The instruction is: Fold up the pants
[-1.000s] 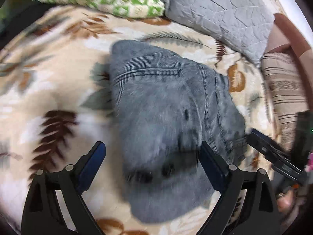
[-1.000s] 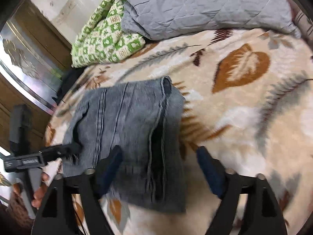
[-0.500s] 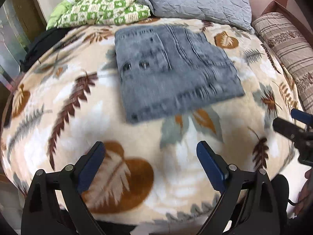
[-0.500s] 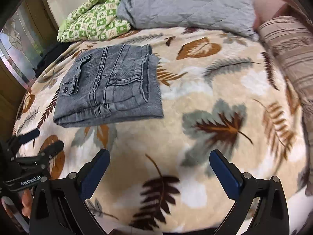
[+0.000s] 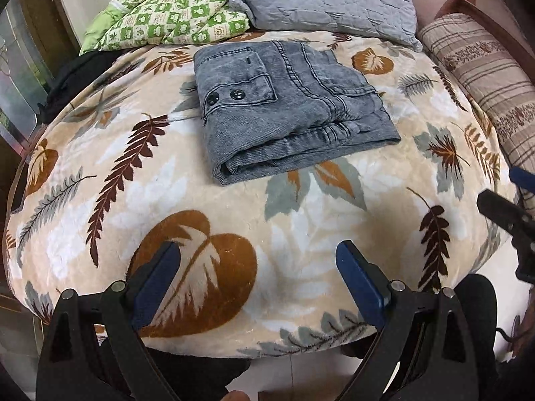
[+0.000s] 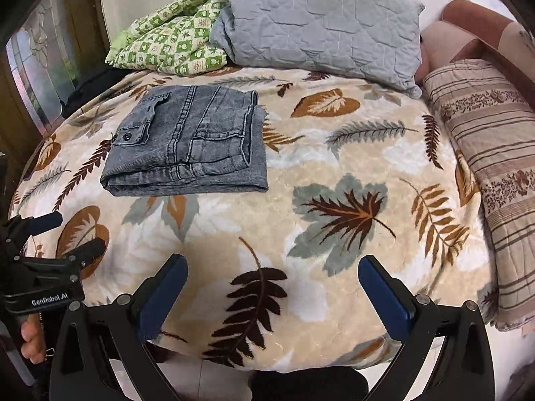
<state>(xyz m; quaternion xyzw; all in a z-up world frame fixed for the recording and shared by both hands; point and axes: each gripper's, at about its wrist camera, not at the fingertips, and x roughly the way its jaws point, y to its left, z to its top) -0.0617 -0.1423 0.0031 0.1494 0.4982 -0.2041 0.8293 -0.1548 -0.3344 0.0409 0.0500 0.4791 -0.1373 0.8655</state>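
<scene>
Left wrist view: the left gripper (image 5: 257,267) gapes wide and empty, hovering above the near edge of a leaf-print blanket (image 5: 301,234). Grey pants (image 5: 287,107), folded into a neat rectangle, lie well beyond it.

Right wrist view: the right gripper (image 6: 272,279) is likewise spread wide, holding nothing, with the pants (image 6: 190,143) far ahead to its left.

A bed (image 6: 334,207) wears a leaf-patterned blanket (image 5: 234,234). At its head lie a grey quilted pillow (image 6: 321,23), a green checked quilt (image 6: 174,46) and a striped bolster (image 6: 495,153); a patterned glass panel (image 6: 40,67) stands left.
</scene>
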